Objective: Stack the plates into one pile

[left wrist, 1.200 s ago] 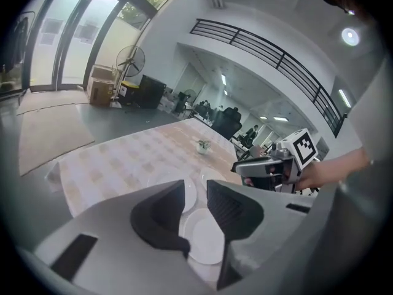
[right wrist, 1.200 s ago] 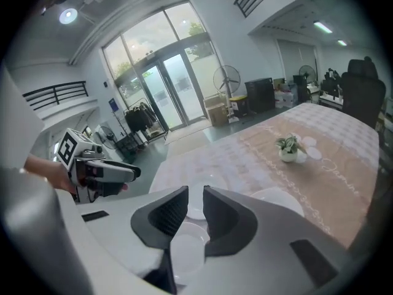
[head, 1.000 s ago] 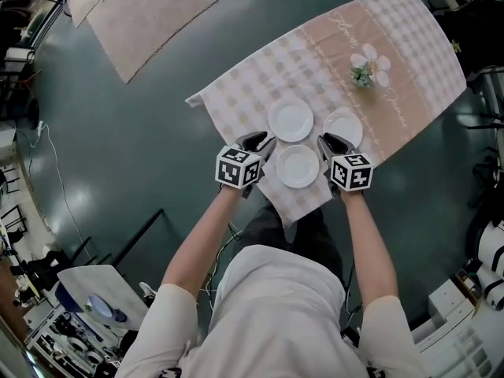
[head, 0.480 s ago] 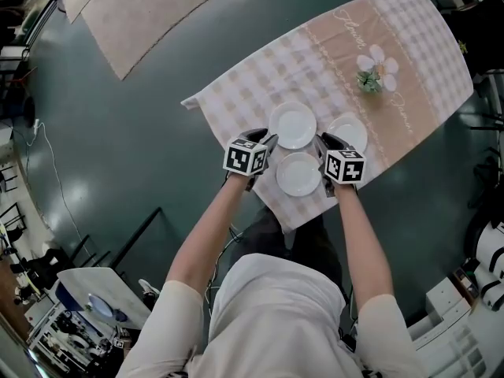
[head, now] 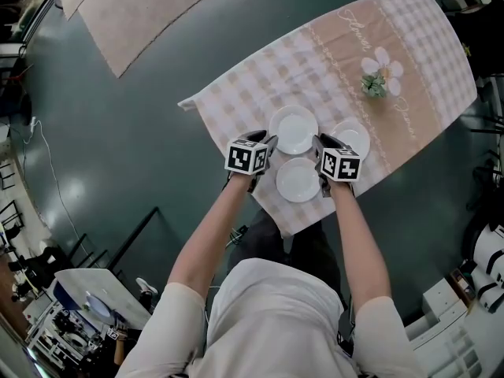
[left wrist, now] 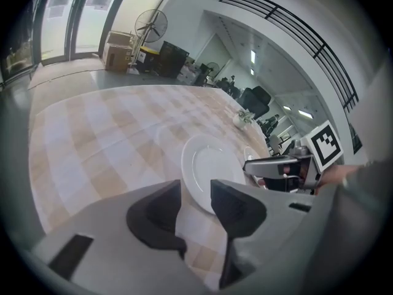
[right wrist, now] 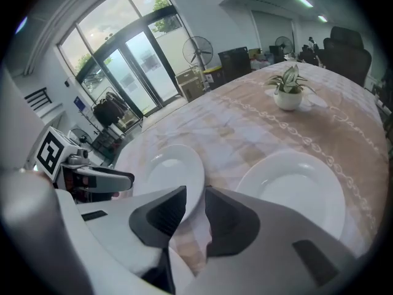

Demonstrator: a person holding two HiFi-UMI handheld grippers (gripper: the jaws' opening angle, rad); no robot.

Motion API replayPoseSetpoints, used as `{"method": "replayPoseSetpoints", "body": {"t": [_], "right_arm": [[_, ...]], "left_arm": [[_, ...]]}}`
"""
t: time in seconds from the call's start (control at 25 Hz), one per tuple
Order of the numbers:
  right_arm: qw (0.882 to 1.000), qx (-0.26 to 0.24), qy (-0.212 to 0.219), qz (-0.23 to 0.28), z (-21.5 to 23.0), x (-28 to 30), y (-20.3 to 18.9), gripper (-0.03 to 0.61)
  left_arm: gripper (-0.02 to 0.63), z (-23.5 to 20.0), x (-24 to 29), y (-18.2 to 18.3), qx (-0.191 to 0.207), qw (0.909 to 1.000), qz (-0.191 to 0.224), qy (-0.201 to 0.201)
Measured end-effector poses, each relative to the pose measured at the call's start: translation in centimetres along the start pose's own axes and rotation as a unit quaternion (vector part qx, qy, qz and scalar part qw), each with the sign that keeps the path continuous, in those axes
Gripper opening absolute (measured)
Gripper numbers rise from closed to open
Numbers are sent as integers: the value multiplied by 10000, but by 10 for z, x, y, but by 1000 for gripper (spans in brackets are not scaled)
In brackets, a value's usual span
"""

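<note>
A dark green floor (head: 118, 172) surrounds the worktop (head: 409, 46), which is draped in a checked cloth (head: 260, 77). Three white plates lie singly on it (none stacked yet): the far plate (head: 293, 128), the right plate (head: 352, 138) and the near plate (head: 299, 179). The left tool (head: 268, 142) is at the far plate's left rim. Its jaws have just been opening and stand wide apart, with the rim in the gap but not pressed. The right tool (head: 319, 142) is at the opposite rim, its jaws slightly apart. A small potted plant (head: 376, 81) stands beyond.

Head view looks down; gripper views share tablecloth (head: 339, 61).
</note>
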State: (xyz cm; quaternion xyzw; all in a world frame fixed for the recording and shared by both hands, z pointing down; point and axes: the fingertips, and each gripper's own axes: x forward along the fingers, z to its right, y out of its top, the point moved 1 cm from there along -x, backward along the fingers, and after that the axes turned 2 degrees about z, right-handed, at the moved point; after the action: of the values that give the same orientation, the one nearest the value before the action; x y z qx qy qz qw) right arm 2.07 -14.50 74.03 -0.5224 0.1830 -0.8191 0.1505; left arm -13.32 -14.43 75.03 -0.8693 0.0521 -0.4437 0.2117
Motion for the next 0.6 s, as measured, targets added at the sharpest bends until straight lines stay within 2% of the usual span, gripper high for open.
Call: {"method": "replayPoseSetpoints", "body": {"t": [0.24,0.4,0.6], "right_arm": [[9996,198,-160,-149,2,12,-2,106],[9990,447,-65,-74,-3,16,-3,86],[9968,789,47,66,-2,17,-5,70]], "left_arm": [[152,-6,9,-2,-8,9999,-106,1],[104,-9,9,-3,108,9996,-144,217],[100,-8,9,-3,160,9992,-152,333]]}}
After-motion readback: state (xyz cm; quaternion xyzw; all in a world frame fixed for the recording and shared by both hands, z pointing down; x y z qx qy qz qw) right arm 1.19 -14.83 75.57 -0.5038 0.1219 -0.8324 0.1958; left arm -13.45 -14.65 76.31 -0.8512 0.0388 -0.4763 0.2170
